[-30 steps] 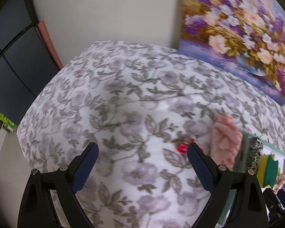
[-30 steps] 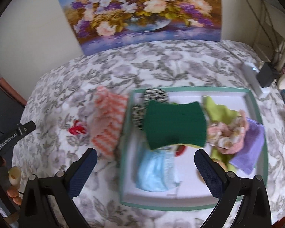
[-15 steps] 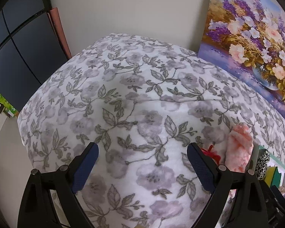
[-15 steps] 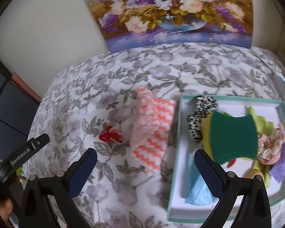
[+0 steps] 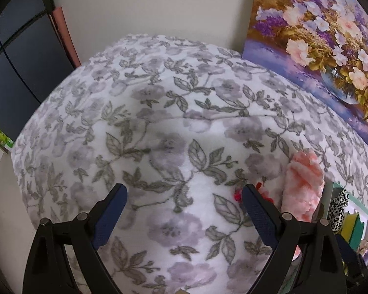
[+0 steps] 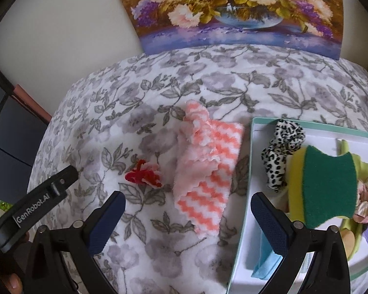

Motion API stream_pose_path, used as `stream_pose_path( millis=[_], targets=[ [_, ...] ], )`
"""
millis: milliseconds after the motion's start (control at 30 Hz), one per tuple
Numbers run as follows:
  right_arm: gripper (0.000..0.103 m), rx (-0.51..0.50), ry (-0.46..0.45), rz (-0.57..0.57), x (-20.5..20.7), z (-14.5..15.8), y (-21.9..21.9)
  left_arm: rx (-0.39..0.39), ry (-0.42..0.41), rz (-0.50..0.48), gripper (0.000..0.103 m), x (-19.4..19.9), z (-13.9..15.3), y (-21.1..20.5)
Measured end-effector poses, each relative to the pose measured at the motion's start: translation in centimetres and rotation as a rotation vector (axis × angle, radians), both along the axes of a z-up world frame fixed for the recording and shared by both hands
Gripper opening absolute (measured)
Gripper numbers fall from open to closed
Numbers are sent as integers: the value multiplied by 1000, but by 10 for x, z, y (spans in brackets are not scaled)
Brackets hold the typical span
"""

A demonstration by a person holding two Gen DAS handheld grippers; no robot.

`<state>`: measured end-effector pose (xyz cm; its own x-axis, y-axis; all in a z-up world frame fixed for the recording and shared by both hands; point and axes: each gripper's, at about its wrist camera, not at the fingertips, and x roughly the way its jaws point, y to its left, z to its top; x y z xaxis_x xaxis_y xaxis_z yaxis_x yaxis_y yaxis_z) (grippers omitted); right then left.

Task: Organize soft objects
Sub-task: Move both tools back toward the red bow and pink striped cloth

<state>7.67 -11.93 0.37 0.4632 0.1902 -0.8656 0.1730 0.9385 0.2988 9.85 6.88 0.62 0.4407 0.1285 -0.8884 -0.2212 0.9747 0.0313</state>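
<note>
Both my hand-held grippers, left (image 5: 184,198) & right (image 6: 187,205), gape empty over bed (image 6: 233,85). Pink zigzag cloth (image 6: 206,171) lies beside tray (image 6: 243,220); I'd pinch its bunched top edge w/ the right

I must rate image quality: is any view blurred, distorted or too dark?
Left wrist view: soft, the floral blanket slightly blurred, strong fisheye bending. Right wrist view: sharper, the pink zigzag cloth crisp; same bending, dark corners. Lighting even, no glare.
</note>
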Motion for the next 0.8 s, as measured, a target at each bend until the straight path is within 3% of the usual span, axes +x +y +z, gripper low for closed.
stream_pose_path(
  millis=[67,133,300,467,800],
  targets=[
    [100,-5,6,6,2,-4,2,-17,9,8,95,2,-4,1],
    [91,-6,9,9,4,-7,4,-30,15,25,95,4,-9,3],
    [86,8,26,19,8,-16,6,-61,22,43,95,9,-19,5],
    [83,17,40,20,13,-24,5,-84,83,9,95,18,-35,1],
    [75,19,80,9,19,-42,0,-190,128,-50,95,27,-50,-11]
  ],
)
